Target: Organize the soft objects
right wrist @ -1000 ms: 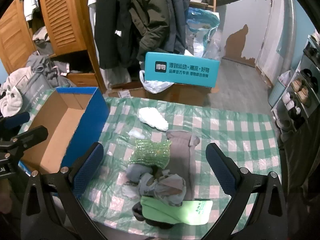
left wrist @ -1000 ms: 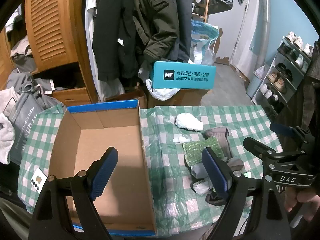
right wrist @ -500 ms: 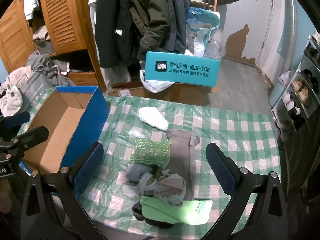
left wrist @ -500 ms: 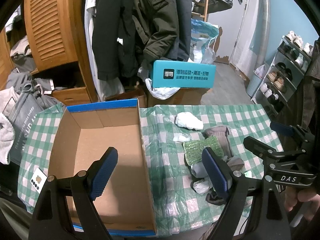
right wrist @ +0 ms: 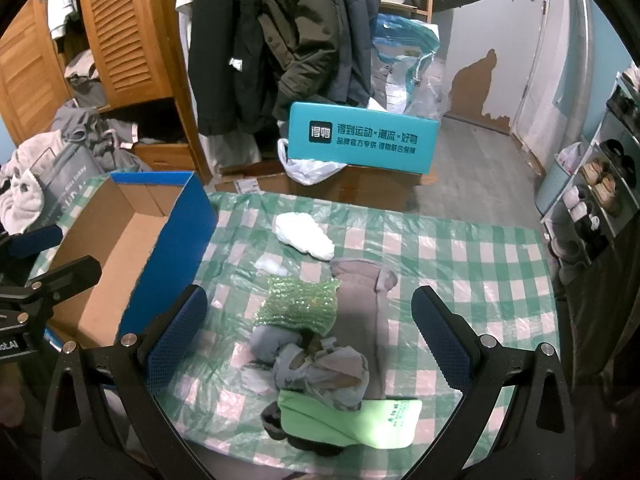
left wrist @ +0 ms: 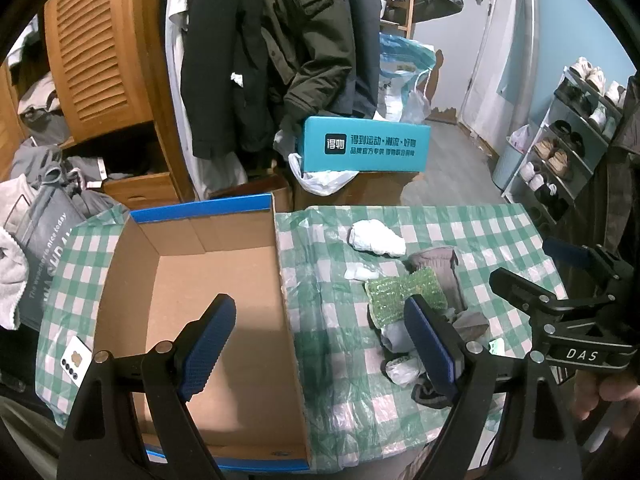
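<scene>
Both pairs of tongs hang above the worktop (right wrist: 480, 248), which wears a green-and-white checked plastic cover, and both are spread wide with nothing between their blue pads. The left tongs (left wrist: 320, 344) hover over the right wall of an open cardboard box (left wrist: 200, 280) with a blue outer skin; the box is bare inside and sits on the left part of the worktop. In the left wrist view the right tongs appear at 3 o'clock, held by a hand (left wrist: 608, 396). The right tongs (right wrist: 310, 332) are poised over the pile of soft things, which lies to the right of the box and apart from it. In that pile, a sparkly green knitted piece (right wrist: 298, 306) lies at the centre, with a long grey-brown sock (right wrist: 366, 312) just beside it at 3 o'clock. Crumpled grey socks (right wrist: 320, 372) bunch at 6 o'clock from the knitted piece, partly resting on a light green sock (right wrist: 352, 424) near the worktop's near edge. A white crumpled cloth (right wrist: 304, 236) lies apart at 12 o'clock, with a small white scrap (right wrist: 270, 266) between it and the knitted piece. Beyond the worktop stands a teal box (right wrist: 362, 140) with printed lettering, and dark coats (right wrist: 288, 32) hang behind it.
</scene>
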Motion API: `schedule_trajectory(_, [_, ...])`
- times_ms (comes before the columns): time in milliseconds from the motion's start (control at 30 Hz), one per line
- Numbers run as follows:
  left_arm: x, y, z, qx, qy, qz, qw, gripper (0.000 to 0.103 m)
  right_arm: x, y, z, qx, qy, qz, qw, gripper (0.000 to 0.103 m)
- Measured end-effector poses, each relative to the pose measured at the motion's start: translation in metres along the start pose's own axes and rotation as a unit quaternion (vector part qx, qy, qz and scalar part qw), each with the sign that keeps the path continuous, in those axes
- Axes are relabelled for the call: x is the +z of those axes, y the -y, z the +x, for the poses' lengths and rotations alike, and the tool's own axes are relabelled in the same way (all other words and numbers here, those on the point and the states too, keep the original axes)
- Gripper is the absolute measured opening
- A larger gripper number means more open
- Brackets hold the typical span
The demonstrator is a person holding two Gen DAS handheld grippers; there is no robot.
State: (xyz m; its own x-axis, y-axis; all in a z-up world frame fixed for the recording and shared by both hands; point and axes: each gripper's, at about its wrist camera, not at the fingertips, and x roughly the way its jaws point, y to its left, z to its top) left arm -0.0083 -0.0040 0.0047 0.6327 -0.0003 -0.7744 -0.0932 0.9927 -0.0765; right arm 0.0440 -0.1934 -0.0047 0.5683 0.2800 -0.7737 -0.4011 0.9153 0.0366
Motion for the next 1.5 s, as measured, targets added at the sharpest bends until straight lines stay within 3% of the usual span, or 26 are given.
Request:
schedule_trajectory(800, [-0.011, 0.002, 0.005, 0.001, -0.007, 0.003, 1.0, 0.087, -0.001, 0.005, 0.0, -0.005, -0.001, 0.003, 1.0, 0.101])
schedule_trajectory(900, [-0.014, 0.003, 0.011, -0.002, -0.012, 0.0, 0.9999, 0.087, -0.006, 0.024, -0.001, -0.01, -0.005, 0.008, 1.0, 0.101])
schedule_trajectory(1500, [-0.011, 0.037, 0.048, -0.025, -0.053, 0.031, 0.9978, 0.087, -0.033, 0.052, 0.018, -0.021, -0.046, 0.03, 0.998, 0.101])
